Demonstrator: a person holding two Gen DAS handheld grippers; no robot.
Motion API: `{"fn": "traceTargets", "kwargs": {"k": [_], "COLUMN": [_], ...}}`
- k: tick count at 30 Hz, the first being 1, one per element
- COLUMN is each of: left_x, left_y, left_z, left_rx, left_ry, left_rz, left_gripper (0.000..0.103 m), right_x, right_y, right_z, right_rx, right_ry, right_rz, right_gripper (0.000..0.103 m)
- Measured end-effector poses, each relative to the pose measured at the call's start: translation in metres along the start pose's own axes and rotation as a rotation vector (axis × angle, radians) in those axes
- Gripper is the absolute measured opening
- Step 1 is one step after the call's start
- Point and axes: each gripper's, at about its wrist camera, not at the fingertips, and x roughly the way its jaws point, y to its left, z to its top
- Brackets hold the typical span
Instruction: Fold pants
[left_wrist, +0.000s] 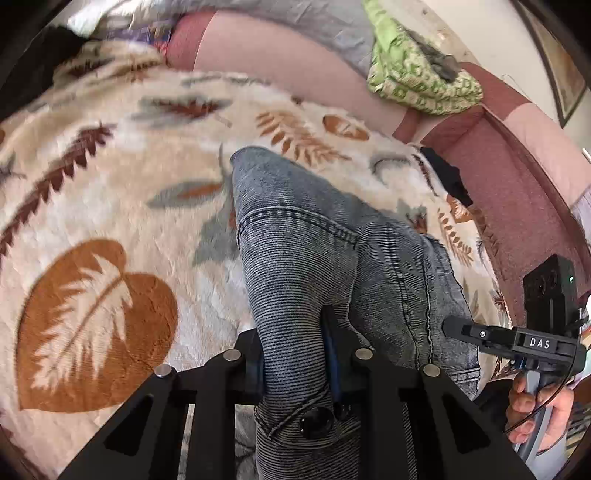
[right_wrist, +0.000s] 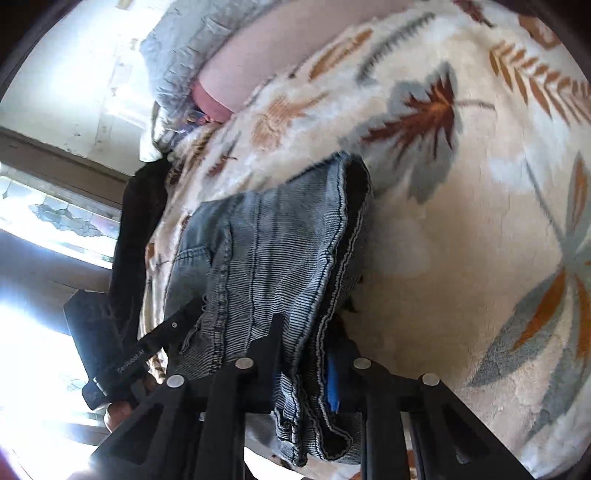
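Grey-blue ribbed jeans (left_wrist: 295, 236), stitched seams and a pocket edge showing, lie bunched on the leaf-print blanket (left_wrist: 110, 184) over the bed. The left gripper (left_wrist: 295, 354) is clamped on the waistband by its dark button (left_wrist: 316, 421). The right gripper (right_wrist: 303, 373) pinches a stack of hem layers. A green patterned cloth (left_wrist: 413, 74) sits on the pink sofa back (left_wrist: 517, 184) beyond.

- A fleecy cream blanket (left_wrist: 110, 177) with brown, orange and grey leaf prints covers the bed.
- A pink headboard (left_wrist: 517, 192) runs behind it.
- A green patterned cloth (left_wrist: 413, 77) lies on top.
- A pale, marked wall (right_wrist: 74, 74) meets a bright window (right_wrist: 55, 221).
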Motion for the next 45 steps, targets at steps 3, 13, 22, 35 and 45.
{"fn": "traceTargets", "kwargs": {"k": [3, 13, 22, 35, 45], "left_x": [-0.015, -0.030, -0.005, 0.048, -0.017], "left_y": [-0.011, -0.007, 0.020, 0.049, 0.025], "left_z": [0.002, 0.066, 0.096, 0.085, 0.059], "left_rx": [0.046, 0.066, 0.037, 0.054, 0.122], "left_ry": [-0.057, -0.184, -0.181, -0.075, -0.207], "left_rz": [0.022, 0.046, 0.085, 0.130, 0.264], "left_gripper": [0.026, 0.026, 0.026, 0.033, 0.061], "right_x": [-0.010, -0.019, 0.020, 0.086, 0.040], "right_y": [0.013, 0.061, 0.076, 0.046, 0.089], "right_z": [0.004, 0.071, 0.100, 0.103, 0.082], "right_rx": [-0.050, -0.183, -0.212, -0.174, -0.336], "right_ry": [-0.024, -0.094, -0.093, 0.004, -0.112], "right_rz": [-0.012, -0.026, -0.064, -0.175, -0.268], "right_gripper": [0.019, 0.019, 0.019, 0.020, 0.035]}}
